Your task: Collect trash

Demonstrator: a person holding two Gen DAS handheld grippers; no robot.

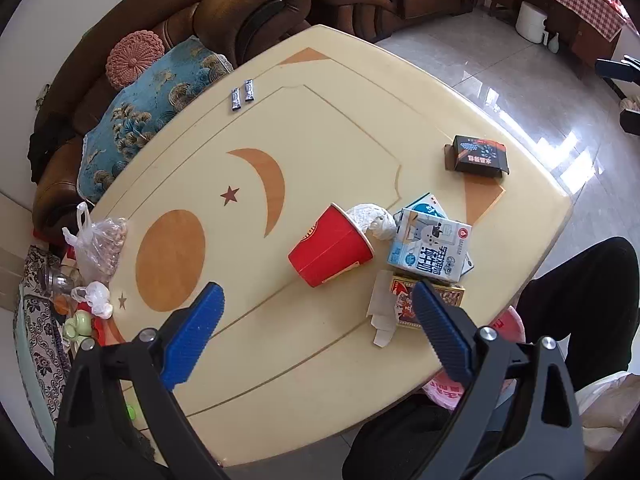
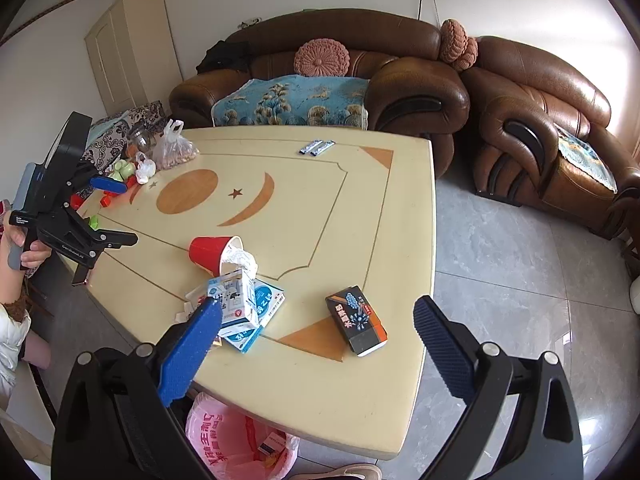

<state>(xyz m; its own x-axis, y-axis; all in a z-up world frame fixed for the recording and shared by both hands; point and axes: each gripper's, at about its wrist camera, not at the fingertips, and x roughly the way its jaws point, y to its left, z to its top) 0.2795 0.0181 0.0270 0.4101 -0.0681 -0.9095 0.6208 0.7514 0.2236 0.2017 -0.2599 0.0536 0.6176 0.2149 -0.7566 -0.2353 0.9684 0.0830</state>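
Observation:
A red paper cup [image 1: 332, 250] lies on its side on the cream table [image 1: 320, 140], with crumpled white paper [image 1: 370, 220] at its mouth. Right of it a white-blue milk carton [image 1: 430, 250] rests on a blue-white box [image 1: 426, 203] and a red patterned box [image 1: 434, 300]; a paper strip [image 1: 382, 314] lies beside them. A black box [image 1: 478, 156] sits apart near the far corner. My left gripper [image 1: 316, 320] hovers open over the near edge, empty. My right gripper [image 2: 318, 344] is open and empty above the black box [image 2: 356, 320] and the carton [image 2: 236, 300]. A pink-bagged bin [image 2: 240, 440] stands under the table's edge.
Two small sachets [image 1: 242, 96] lie at the far edge. A plastic bag of nuts [image 1: 102, 240], a glass jar and small toys crowd the table's left corner. Brown leather sofas [image 2: 400, 80] ring the table. A person's dark-clad leg [image 1: 580, 300] is at the right.

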